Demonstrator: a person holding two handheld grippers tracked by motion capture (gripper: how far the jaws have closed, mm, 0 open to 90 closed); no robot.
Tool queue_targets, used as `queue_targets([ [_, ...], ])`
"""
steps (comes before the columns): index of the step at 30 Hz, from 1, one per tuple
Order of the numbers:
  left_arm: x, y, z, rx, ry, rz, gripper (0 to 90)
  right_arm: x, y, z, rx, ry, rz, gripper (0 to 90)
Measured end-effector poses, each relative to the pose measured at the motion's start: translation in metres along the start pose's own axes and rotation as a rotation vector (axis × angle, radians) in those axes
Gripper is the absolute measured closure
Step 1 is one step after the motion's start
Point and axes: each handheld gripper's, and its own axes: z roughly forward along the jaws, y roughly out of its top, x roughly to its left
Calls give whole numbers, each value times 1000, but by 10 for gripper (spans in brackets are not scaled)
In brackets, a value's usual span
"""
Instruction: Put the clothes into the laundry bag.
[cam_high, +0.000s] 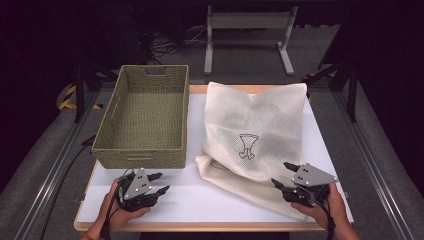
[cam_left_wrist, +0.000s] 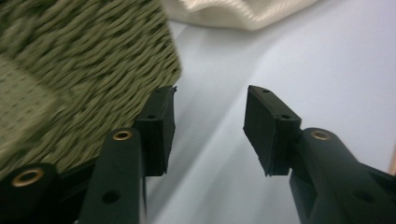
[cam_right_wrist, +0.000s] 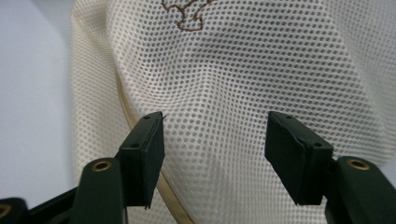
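A cream mesh laundry bag (cam_high: 255, 130) with a brown stitched emblem (cam_high: 246, 146) lies on the white table top, right of centre. Dim shapes show through its mesh. My right gripper (cam_high: 284, 175) is open at the bag's near right corner; in the right gripper view (cam_right_wrist: 215, 154) its jaws stand wide apart just over the mesh (cam_right_wrist: 243, 84). A woven olive basket (cam_high: 145, 117) stands empty at the left. My left gripper (cam_high: 159, 183) is open just in front of the basket's near wall; in the left gripper view (cam_left_wrist: 210, 126) the basket's corner (cam_left_wrist: 93, 60) is at the left jaw.
The white table top (cam_high: 200, 195) has a wooden edge and metal rails along both sides. A grey metal frame (cam_high: 247, 30) stands on the floor behind the table. Cables lie on the dark floor at the back. A fold of the bag (cam_left_wrist: 243, 11) lies ahead of my left gripper.
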Motion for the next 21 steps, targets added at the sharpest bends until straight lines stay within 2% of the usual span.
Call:
queue_targets([
  [7, 4, -16, -16, -6, 62, -22, 354, -6, -13, -5, -5, -39, 30, 328],
  [14, 8, -29, -24, -14, 81, -42, 227, -10, -28, -6, -9, -57, 56, 262],
  [17, 12, -34, -28, -14, 90, -66, 189, -12, -36, -7, -29, -61, 88, 241],
  [19, 14, -37, -29, -16, 87, -81, 177, -12, -38, -8, -37, -70, 91, 241],
  [21, 17, -40, -30, -21, 103, -101, 141, -12, -42, -8, -71, -77, 101, 239],
])
